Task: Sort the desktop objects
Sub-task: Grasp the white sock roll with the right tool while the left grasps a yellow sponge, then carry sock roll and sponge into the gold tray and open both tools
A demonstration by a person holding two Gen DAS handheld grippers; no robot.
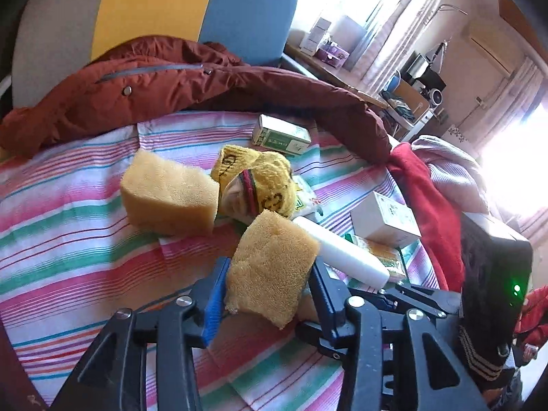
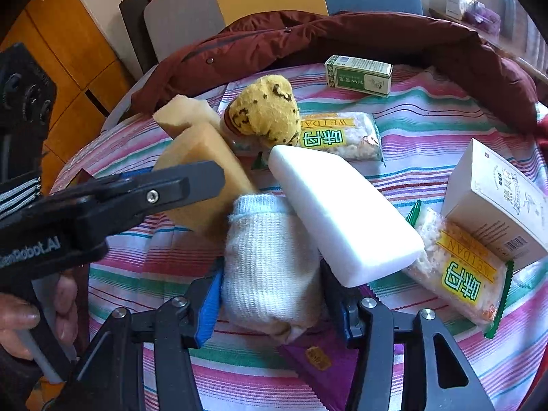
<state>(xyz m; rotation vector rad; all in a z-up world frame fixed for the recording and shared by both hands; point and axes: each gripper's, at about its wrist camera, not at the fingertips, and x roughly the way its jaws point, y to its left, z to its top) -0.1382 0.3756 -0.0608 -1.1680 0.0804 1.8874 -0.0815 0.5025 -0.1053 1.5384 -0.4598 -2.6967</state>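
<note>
My left gripper (image 1: 270, 274) is shut on a yellow sponge (image 1: 270, 267), held just above the striped cloth. A second yellow sponge (image 1: 169, 195) lies beyond it to the left, beside a rolled yellow sock (image 1: 260, 181). My right gripper (image 2: 270, 291) is shut on a rolled white sock (image 2: 270, 260). In the right wrist view the left gripper (image 2: 137, 198) reaches in from the left with its sponge (image 2: 205, 174). A white foam block (image 2: 342, 215) lies right of the white sock, touching it.
Two snack packets (image 2: 342, 137) (image 2: 455, 270), a green box (image 2: 359, 75) and a white box (image 2: 496, 205) lie on the striped cloth (image 2: 428, 126). A dark red jacket (image 1: 171, 82) rings the far edge. A purple packet (image 2: 318, 366) lies under the right gripper.
</note>
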